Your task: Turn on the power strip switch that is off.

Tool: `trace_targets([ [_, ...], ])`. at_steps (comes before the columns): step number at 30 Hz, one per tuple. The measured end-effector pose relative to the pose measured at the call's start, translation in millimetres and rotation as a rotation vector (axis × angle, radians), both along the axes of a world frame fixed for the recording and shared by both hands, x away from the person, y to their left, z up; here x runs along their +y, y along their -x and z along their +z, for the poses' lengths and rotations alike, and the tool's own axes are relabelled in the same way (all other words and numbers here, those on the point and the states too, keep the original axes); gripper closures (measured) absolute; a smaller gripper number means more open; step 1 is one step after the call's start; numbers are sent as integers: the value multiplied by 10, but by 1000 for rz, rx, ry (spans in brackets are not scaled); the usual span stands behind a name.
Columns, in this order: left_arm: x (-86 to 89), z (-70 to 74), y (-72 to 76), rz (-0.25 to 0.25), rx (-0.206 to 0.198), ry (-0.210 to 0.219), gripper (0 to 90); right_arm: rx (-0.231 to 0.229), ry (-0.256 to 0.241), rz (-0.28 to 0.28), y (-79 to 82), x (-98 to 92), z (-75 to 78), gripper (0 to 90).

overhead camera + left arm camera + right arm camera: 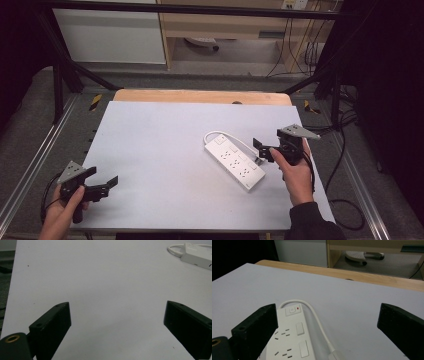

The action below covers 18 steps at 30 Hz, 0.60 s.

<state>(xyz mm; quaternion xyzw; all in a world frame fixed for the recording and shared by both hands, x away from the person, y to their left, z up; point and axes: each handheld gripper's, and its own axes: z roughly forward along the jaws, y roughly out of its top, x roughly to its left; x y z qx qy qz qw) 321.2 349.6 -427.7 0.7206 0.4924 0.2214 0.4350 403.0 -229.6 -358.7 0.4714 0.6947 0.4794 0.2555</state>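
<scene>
One table (165, 150) carries one white power strip (235, 161), which lies just ahead of and partly under the right claw (264, 150), well away from the left claw (102, 185). Both claws gape wide and hold nothing. One cable (318, 320) curls from the strip's switch end, between the right claw's jaws; I judge a careless closing could snag it and drag the strip askew.

Lab: framed rig (60, 75), floor cables (345, 200)
</scene>
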Motion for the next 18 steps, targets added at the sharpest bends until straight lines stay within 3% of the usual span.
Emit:
trace_targets([
  [18, 1, 1, 0, -2, -2, 6, 74, -24, 18, 1, -73, 79, -54, 39],
])
